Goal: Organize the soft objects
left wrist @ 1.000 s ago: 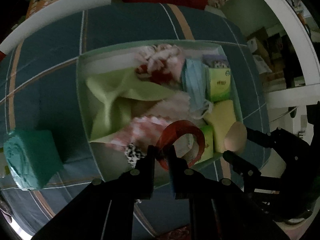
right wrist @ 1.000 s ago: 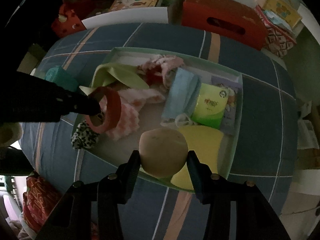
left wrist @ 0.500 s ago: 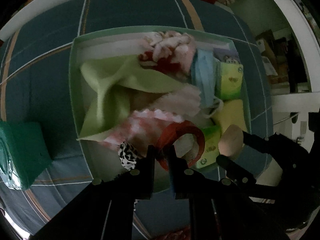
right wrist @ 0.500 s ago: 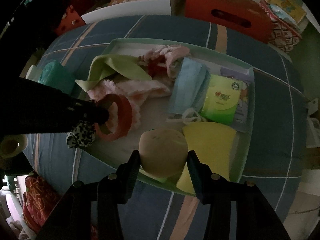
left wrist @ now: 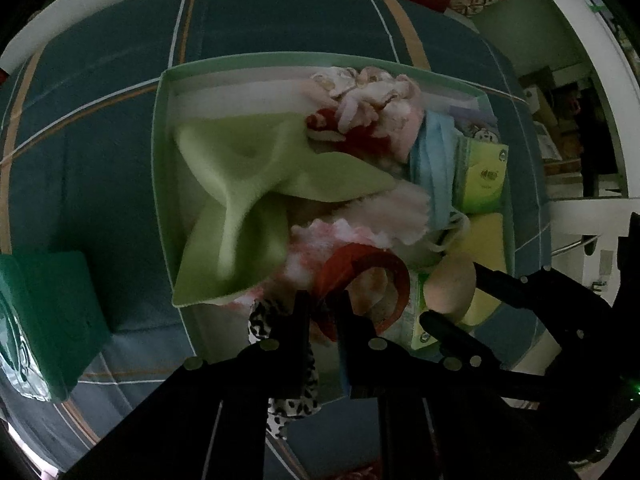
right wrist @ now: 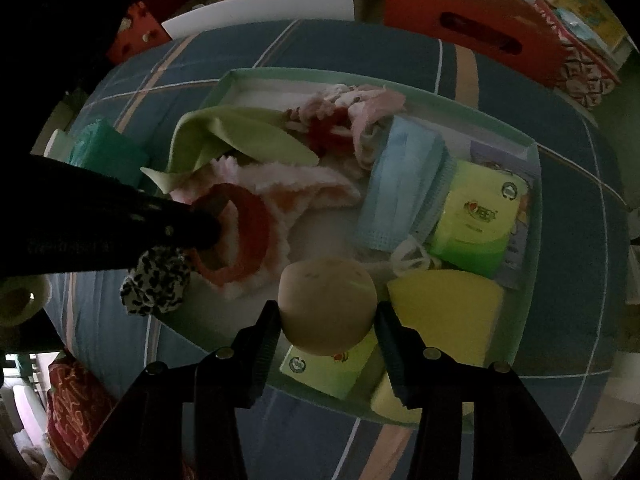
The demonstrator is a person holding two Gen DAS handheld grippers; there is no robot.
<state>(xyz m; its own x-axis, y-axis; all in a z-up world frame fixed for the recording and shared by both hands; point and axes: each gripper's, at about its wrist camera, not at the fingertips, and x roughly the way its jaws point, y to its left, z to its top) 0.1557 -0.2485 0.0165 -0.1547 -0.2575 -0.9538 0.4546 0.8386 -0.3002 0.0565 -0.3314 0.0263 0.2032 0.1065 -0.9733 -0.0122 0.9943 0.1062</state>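
Red ring: pinched at its rim by the left gripper, jaws nearly together on the band. It hangs over the 7 o'clock part of the green tray, above a pink fluffy cloth. In the right wrist view the ring sits at 9 o'clock of frame centre, the left gripper's dark finger reaching in from the left edge.

Beige ball: held between the pads of the right gripper, both pads touching its sides. It hangs over the tray's near edge, at 6 o'clock of the tray, just above a green tissue pack. Left wrist view shows the same ball at 4 o'clock, the right gripper coming in from the right.

Tray contents, right wrist view:
- light green cloth, 10 o'clock
- pink and red bundle, 12 o'clock
- blue face masks, centre-right
- second green tissue pack, 3 o'clock
- yellow sponge, 5 o'clock, just beside the ball

A leopard-print scrunchie drapes over the tray's 8 o'clock edge. The tray sits on a blue plaid cover. A teal box lies on the cover, well apart from the tray. A red box stands beyond the cover at 1 o'clock. Light is dim.
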